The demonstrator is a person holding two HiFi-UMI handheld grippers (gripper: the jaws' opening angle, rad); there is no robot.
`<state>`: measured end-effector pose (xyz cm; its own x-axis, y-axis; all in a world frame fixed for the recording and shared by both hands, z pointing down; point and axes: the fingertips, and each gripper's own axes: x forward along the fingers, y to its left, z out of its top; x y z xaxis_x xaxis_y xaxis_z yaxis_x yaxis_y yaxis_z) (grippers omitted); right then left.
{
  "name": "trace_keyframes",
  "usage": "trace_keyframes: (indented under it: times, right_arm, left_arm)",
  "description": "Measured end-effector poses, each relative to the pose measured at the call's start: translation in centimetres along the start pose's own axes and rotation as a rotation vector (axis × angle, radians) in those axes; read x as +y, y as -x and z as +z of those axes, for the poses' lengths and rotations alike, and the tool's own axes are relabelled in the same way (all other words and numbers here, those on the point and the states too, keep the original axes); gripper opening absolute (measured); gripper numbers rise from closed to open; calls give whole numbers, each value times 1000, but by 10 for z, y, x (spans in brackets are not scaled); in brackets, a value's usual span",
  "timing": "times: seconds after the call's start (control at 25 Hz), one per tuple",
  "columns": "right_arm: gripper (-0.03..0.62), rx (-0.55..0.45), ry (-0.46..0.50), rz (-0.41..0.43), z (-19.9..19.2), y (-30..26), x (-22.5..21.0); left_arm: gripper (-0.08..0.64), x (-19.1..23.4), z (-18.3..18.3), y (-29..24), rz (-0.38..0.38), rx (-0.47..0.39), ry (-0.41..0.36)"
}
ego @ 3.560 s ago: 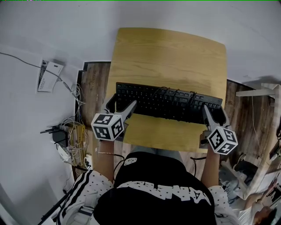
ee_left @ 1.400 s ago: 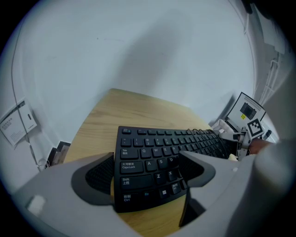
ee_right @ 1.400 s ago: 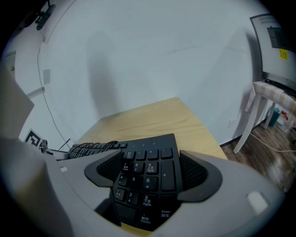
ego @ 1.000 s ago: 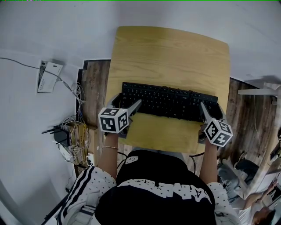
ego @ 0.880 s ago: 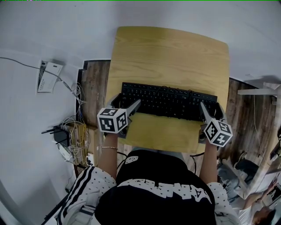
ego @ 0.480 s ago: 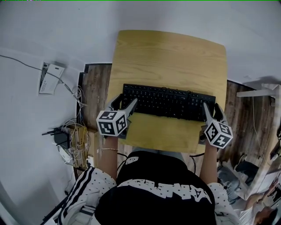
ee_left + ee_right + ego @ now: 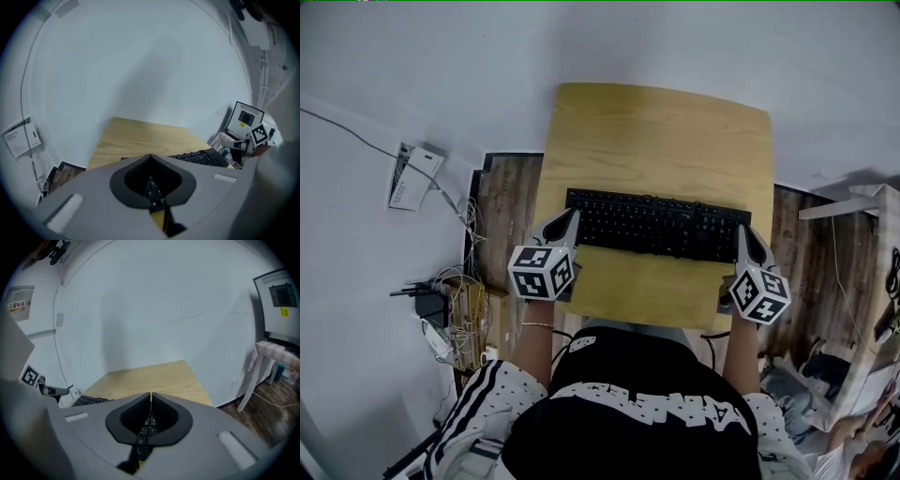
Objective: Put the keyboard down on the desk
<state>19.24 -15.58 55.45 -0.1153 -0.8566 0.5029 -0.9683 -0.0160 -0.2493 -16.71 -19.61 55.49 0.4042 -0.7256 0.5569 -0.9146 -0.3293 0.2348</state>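
Observation:
The black keyboard lies flat across the near half of the wooden desk. My left gripper sits at its left end, jaws shut, tips over the near left corner. My right gripper sits at the keyboard's right end, its jaws closing and almost together with nothing between them. In the left gripper view the left gripper has its tips meeting, keys show through the hollow behind them, and the keyboard runs off to the right. In the right gripper view only a thin slit remains at the right gripper, with the keyboard to the left.
A white wall stands behind the desk. Left of it, on the wood floor, lies a tangle of cables and a power strip. A white frame stands to the right. The person stands against the desk's near edge.
Both grippers' jaws went from wide open around the keyboard's ends to closed. The keyboard stays lying on the desk.

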Motion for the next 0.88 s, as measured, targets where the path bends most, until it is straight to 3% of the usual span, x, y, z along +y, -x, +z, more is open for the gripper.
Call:
trace_keyframes:
  times: [0.04,0.36,0.88]
  right_arm:
    - [12,-4,-5,-2,0,2,0]
    - [12,-74,-20,71,17,-5,14]
    - [12,-37,-17,101,15,-10,23]
  left_arm:
    - [2,-1,-1,1,-2,3,-1]
    - [2,0,10,-7,-10,-9,-27]
    - [2,0,12,-11,-28,-3,-35]
